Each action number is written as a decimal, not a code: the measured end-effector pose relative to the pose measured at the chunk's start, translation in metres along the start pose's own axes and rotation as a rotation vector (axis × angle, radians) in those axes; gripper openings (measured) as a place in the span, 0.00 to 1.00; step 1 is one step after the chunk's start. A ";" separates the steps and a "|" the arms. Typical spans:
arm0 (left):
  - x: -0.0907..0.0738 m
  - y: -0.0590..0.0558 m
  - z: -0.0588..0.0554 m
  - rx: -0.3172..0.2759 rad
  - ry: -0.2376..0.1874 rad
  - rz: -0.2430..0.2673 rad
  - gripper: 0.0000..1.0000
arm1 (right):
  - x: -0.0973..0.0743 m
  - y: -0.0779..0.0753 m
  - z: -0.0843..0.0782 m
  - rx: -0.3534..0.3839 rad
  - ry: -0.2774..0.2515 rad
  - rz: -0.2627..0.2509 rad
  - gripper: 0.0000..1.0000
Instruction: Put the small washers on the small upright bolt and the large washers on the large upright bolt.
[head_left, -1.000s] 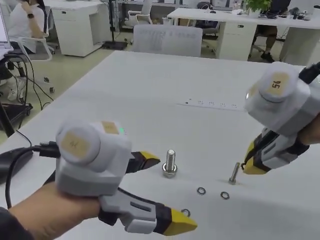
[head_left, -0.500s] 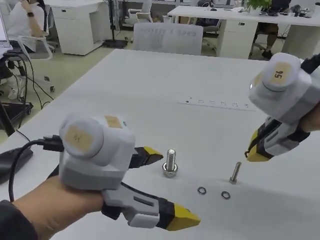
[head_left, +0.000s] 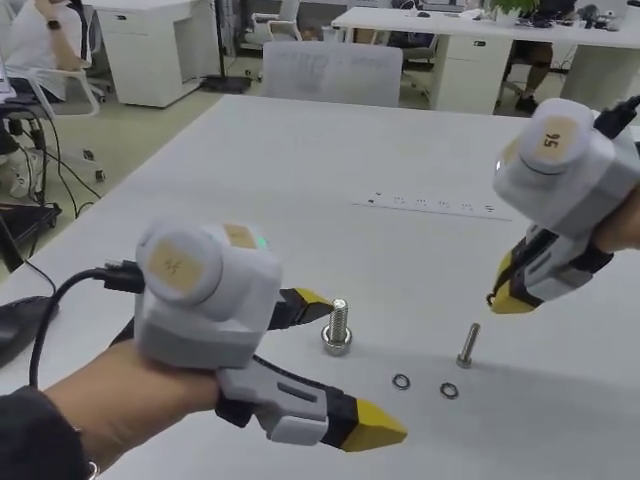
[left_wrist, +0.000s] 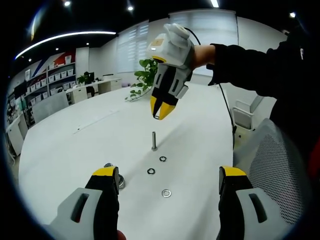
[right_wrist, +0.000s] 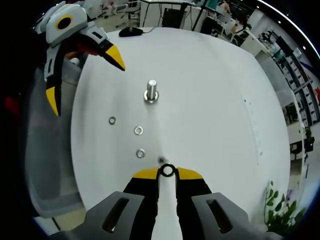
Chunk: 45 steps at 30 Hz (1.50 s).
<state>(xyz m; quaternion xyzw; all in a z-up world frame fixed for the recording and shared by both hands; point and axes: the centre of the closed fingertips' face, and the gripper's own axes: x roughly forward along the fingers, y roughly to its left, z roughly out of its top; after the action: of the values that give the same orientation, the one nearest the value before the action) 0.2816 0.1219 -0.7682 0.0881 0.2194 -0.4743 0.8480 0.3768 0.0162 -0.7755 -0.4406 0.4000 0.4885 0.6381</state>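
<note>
Just above the small upright bolt (head_left: 467, 345), your right gripper (head_left: 503, 300) pinches a washer (right_wrist: 167, 171) between nearly closed jaws. Your left gripper (head_left: 345, 367) hangs wide open and empty beside the large upright bolt (head_left: 337, 328). Three loose washers (left_wrist: 151, 171) lie on the white table (head_left: 300, 180) near the bolts.

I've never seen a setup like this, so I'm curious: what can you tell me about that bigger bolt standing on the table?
The large bolt looks like shiny silver metal. It stands upright on the white table, wide end down, threaded shank pointing up. Its base flares into a broader collar; whether that is only the head or a washer too cannot be told. Nothing grips it; loose washers lie apart from it.
</note>
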 end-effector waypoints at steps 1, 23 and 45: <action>0.001 0.000 -0.001 -0.001 0.002 -0.001 0.82 | 0.000 0.000 0.000 -0.001 -0.001 0.001 0.12; 0.003 0.002 -0.004 -0.020 -0.008 -0.013 0.81 | 0.026 0.000 -0.002 -0.048 0.055 0.068 0.12; 0.003 0.003 -0.005 -0.027 -0.004 -0.011 0.81 | 0.038 0.003 -0.006 -0.051 0.079 0.094 0.12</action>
<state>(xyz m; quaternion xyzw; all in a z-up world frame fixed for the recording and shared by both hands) 0.2841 0.1236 -0.7745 0.0744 0.2245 -0.4759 0.8471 0.3809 0.0209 -0.8137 -0.4566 0.4326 0.5100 0.5868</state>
